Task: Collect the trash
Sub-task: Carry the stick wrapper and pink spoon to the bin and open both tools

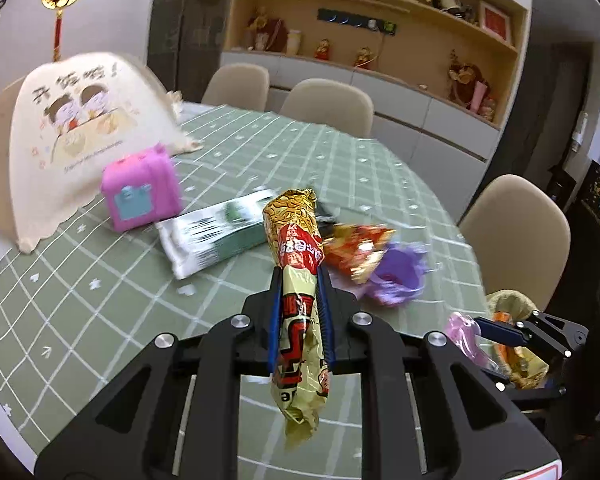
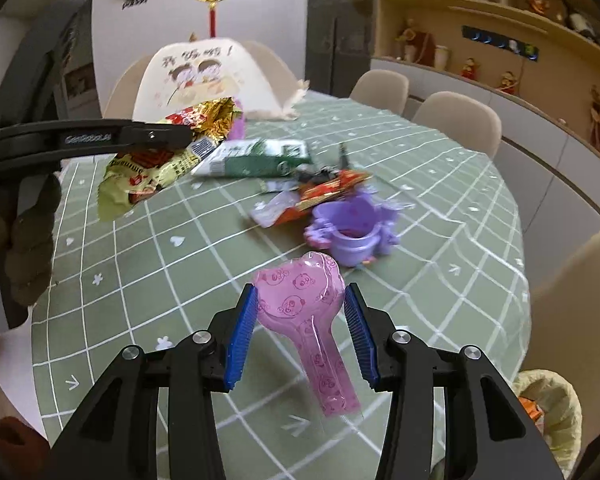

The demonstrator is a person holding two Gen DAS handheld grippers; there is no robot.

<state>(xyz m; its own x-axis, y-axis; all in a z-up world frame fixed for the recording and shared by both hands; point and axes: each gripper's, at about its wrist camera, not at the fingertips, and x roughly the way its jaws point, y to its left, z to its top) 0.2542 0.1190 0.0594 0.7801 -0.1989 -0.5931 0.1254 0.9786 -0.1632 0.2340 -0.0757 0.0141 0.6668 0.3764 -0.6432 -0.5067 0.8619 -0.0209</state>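
Observation:
My left gripper (image 1: pixel 300 280) is shut on a gold and red snack wrapper (image 1: pixel 296 248) and holds it above the table; the wrapper also shows in the right wrist view (image 2: pixel 156 164). My right gripper (image 2: pixel 300 300) holds a pink transparent spoon-shaped wrapper (image 2: pixel 304 312) between its blue pads (image 2: pixel 242 328), above the table's near edge. On the green checked tablecloth (image 1: pixel 100 280) lie a green and white packet (image 1: pixel 216 232), an orange-red wrapper (image 1: pixel 356 248) and a purple plastic cup piece (image 2: pixel 352 232).
A yellow-lined trash bin (image 2: pixel 556 412) stands off the table's right edge, with wrappers in it. A pink toy box (image 1: pixel 142 192) and a cream food cover (image 1: pixel 72 136) stand at the far left. Beige chairs (image 1: pixel 516 236) ring the table.

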